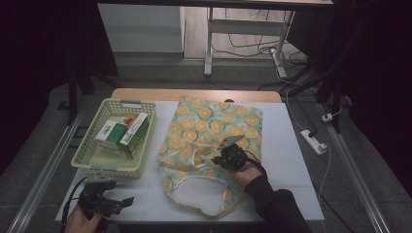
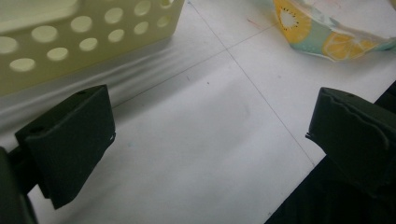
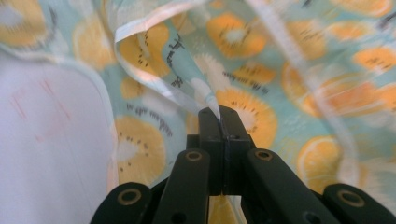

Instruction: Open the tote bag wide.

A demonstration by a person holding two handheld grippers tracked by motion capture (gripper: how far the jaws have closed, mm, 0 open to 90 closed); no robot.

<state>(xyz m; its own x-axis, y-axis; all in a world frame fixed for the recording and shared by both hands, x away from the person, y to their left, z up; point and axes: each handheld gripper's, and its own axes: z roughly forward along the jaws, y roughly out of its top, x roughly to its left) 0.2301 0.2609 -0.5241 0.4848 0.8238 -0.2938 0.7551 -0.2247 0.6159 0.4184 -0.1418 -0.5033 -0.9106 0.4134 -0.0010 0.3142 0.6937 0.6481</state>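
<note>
**Fabric bag edge pinched by right gripper; left gripper idle at near-left corner**

Fabric tote bag (image 1: 209, 141), pale green with an orange and kiwi slice print, lies flat across the middle of the white table (image 1: 291, 145), its open mouth toward the near edge. The right gripper (image 1: 224, 158) sits over the bag's middle. In the right gripper view its jaws are pressed together on a thin fold of the bag's edge (image 3: 196, 95), which rises out from between the tips. The left gripper (image 1: 127, 201) rests at the table's near-left corner, held in a hand (image 1: 80, 221); in the left gripper view its jaws stand spread wide over bare table, with nothing between them. A cream perforated basket (image 1: 92, 162) stands along the left edge, just beyond the left gripper, holding two green-and-white boxes (image 1: 124, 130). Basket and bag lie apart.
</note>
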